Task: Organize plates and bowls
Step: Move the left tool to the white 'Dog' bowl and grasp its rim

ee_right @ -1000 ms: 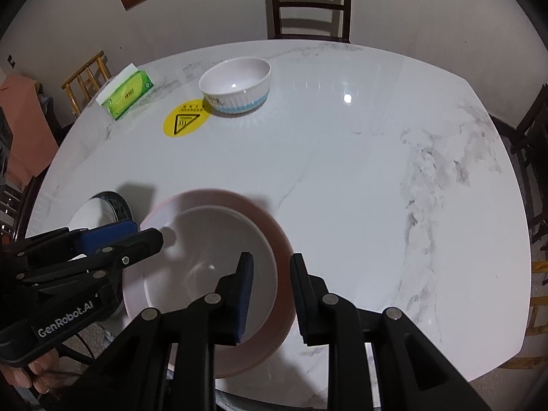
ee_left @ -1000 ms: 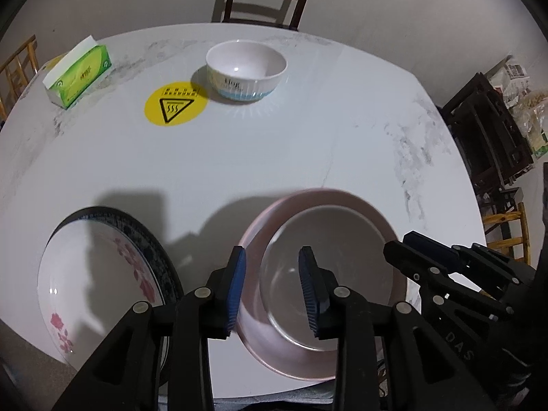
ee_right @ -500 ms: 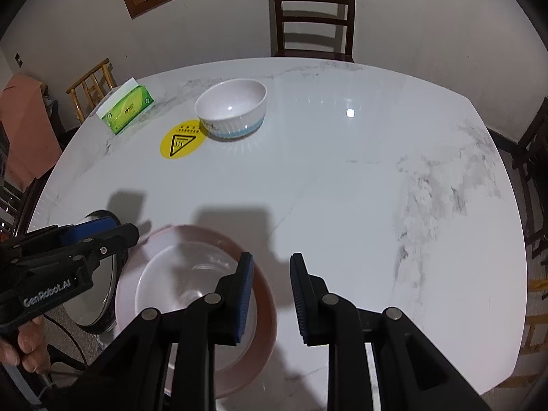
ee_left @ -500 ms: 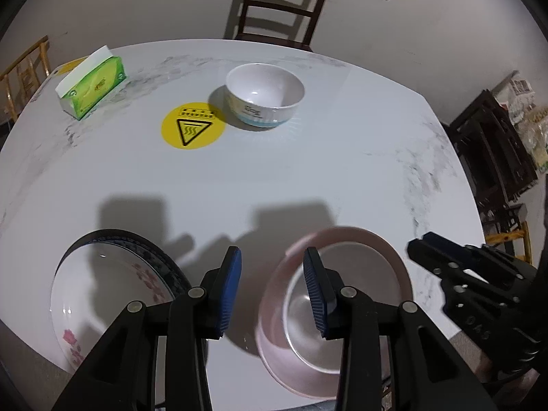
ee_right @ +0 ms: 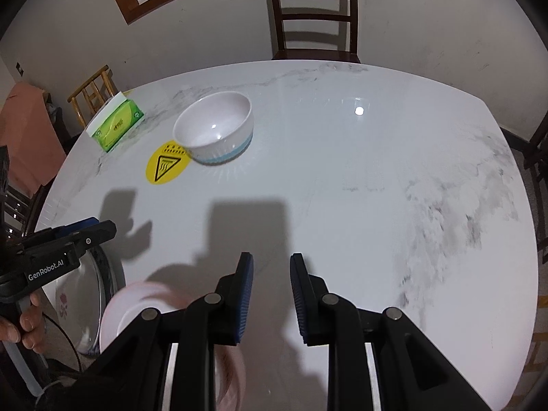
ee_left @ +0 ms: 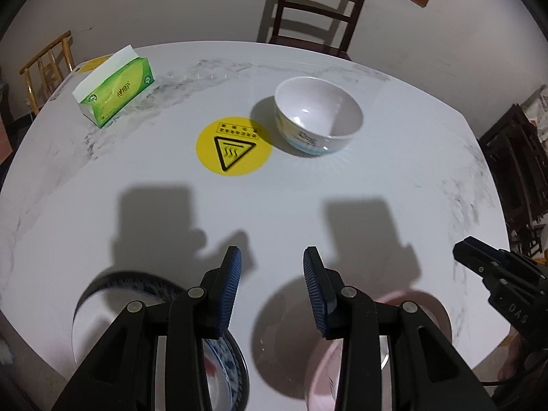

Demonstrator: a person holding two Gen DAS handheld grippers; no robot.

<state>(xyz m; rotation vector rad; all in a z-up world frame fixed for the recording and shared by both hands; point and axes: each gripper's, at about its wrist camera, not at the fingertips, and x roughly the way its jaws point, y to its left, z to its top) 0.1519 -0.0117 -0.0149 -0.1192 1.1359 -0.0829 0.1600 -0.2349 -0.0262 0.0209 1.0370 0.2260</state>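
A white bowl [ee_left: 318, 120] with a blue band stands at the far middle of the marble table [ee_left: 394, 178]; it also shows in the right wrist view [ee_right: 215, 126]. A pink plate [ee_left: 424, 311] lies at the near edge, below and right of my open, empty left gripper [ee_left: 272, 291]. A white plate with a dark blue rim [ee_left: 109, 294] lies at the near left. My right gripper [ee_right: 271, 294] is open and empty above the near edge; the pink plate [ee_right: 137, 304] is to its lower left and the blue-rimmed plate [ee_right: 85, 294] further left.
A green tissue box [ee_left: 114, 92] stands at the far left. A yellow round warning sticker [ee_left: 234, 145] lies left of the bowl. A dark wooden chair [ee_left: 315, 10] stands behind the table. Dark furniture [ee_left: 517, 164] stands on the right.
Both grippers have pulled back and up from the pink plate, which now sits lower in both views. The bowl appears nearer the centre. Both grippers stay open.
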